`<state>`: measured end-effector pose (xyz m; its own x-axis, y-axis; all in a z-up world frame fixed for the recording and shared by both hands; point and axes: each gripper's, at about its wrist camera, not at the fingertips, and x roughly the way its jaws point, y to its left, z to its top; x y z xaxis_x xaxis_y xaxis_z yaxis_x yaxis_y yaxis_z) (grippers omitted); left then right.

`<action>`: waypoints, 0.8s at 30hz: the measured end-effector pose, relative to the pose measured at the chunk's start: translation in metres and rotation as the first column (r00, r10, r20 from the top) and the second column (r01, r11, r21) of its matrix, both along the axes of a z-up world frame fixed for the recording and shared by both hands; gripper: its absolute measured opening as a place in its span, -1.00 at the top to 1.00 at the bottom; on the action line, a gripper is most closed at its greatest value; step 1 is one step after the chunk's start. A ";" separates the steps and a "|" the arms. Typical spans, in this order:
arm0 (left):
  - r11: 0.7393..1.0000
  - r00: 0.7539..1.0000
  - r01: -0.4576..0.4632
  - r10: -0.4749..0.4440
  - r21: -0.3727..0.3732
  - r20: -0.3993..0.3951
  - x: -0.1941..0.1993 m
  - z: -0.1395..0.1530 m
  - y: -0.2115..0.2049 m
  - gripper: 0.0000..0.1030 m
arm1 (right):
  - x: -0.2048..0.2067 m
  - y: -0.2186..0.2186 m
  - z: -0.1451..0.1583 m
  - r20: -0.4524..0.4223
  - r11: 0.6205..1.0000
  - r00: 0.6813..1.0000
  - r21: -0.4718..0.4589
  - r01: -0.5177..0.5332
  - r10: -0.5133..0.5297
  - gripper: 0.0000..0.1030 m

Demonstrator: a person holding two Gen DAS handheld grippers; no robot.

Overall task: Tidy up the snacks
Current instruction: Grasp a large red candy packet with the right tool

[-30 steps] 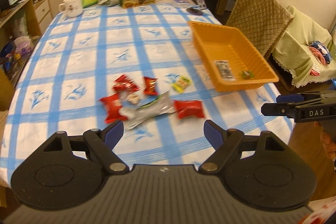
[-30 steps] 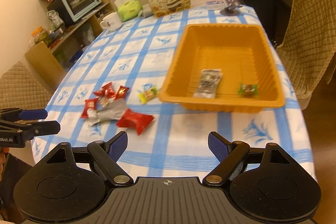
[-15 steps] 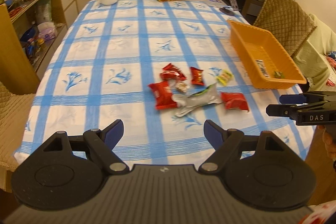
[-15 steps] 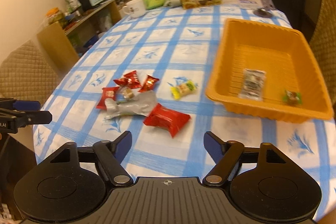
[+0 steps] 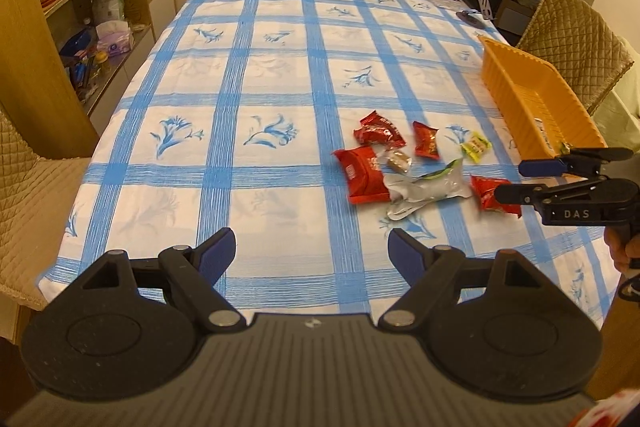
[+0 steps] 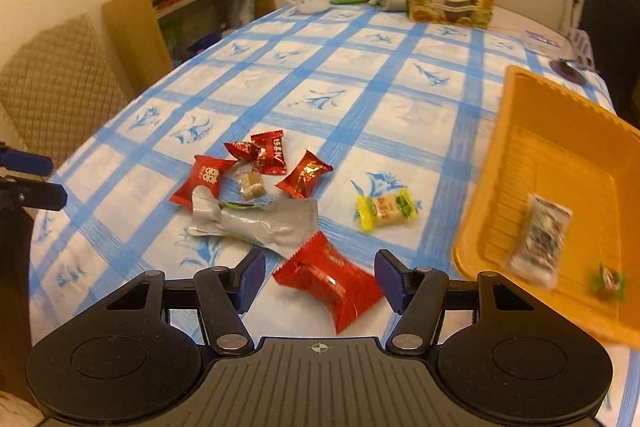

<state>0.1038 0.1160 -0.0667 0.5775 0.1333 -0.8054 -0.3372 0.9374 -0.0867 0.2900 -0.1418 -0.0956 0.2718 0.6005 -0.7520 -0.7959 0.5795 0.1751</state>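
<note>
Both grippers have come closer to the snack pile near the table's front edge. Right gripper (image 6: 320, 277) has been closing, its jaws either side of a red packet (image 6: 328, 281), not yet pinching it. Left gripper (image 5: 312, 253) hangs wide apart, holding nothing. Orange tray (image 6: 560, 163) sits by the right edge with two snacks inside.

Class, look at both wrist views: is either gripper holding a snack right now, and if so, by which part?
Nothing is held. The right gripper has just been closing around the red packet, pads not touching it. The left gripper is open over bare tablecloth.
</note>
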 end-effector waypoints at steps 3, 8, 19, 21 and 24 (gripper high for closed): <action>1.000 1.000 -0.002 0.002 -0.007 -0.008 0.002 -0.004 0.003 -0.59 | 0.004 0.010 -0.006 -0.002 0.999 1.000 -0.018 -0.029 0.029 -0.20; 1.000 1.000 0.000 0.000 -0.015 -0.017 0.005 -0.008 0.006 -0.59 | 0.008 0.021 -0.017 -0.016 0.997 0.999 -0.057 -0.053 0.052 -0.20; 0.999 0.999 0.037 -0.038 -0.028 -0.026 0.019 -0.015 0.007 -0.58 | 0.003 0.016 -0.029 -0.060 0.996 0.998 -0.091 -0.014 0.009 0.08; 0.998 0.998 0.049 -0.049 -0.029 -0.027 0.023 -0.016 0.007 -0.59 | 0.003 0.015 -0.029 -0.062 0.996 0.998 -0.088 0.004 -0.009 0.14; 0.998 0.997 0.065 -0.065 -0.027 -0.028 0.029 -0.017 0.005 -0.58 | 0.004 0.013 -0.030 -0.055 0.996 0.998 -0.088 0.028 -0.033 0.35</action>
<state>0.1329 0.1209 -0.0835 0.5608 0.0745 -0.8246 -0.2783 0.9550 -0.1029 0.2942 -0.1286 -0.1254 0.2447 0.5240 -0.8158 -0.7680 0.6183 0.1668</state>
